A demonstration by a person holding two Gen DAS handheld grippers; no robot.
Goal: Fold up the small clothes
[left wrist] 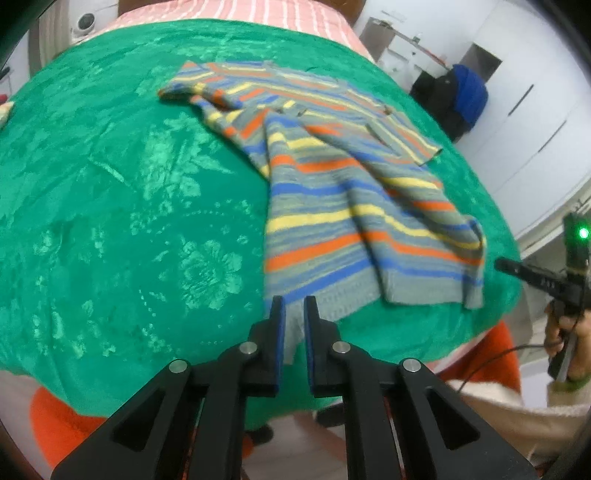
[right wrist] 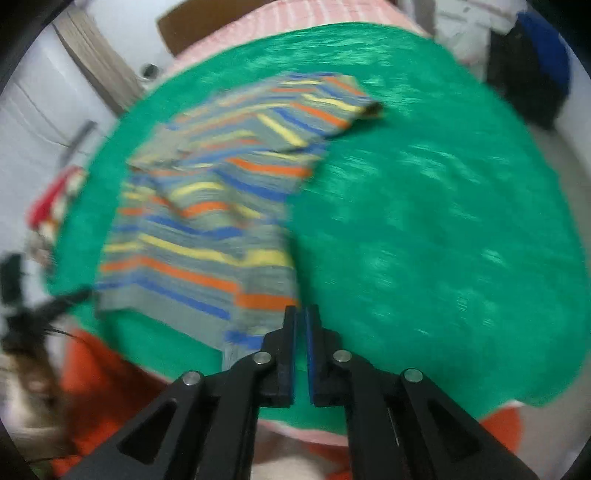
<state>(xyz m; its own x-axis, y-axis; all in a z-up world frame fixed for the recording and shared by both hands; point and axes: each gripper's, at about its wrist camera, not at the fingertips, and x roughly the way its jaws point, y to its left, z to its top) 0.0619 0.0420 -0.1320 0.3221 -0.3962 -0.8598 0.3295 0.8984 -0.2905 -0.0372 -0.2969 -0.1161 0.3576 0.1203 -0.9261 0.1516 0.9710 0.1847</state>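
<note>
A small striped sweater [left wrist: 332,192] in grey, blue, orange and yellow lies partly folded on a green cloth [left wrist: 110,203]. My left gripper [left wrist: 294,306] is at the sweater's near hem; its jaws stand close together around the hem's corner, and the cloth hangs between them. The right wrist view is blurred. There the sweater [right wrist: 207,221] lies to the left, and my right gripper [right wrist: 300,314] is nearly shut at its near right corner; whether it holds cloth is unclear. The right gripper also shows in the left wrist view [left wrist: 517,267], beyond the sweater's right edge.
The green cloth [right wrist: 424,240] covers a pink striped bed [left wrist: 240,14]. An orange stool [left wrist: 498,354] stands below the near edge. White cabinets [left wrist: 535,122] and a blue and black bundle [left wrist: 461,92] are at the right. A red item [right wrist: 51,199] lies at the left.
</note>
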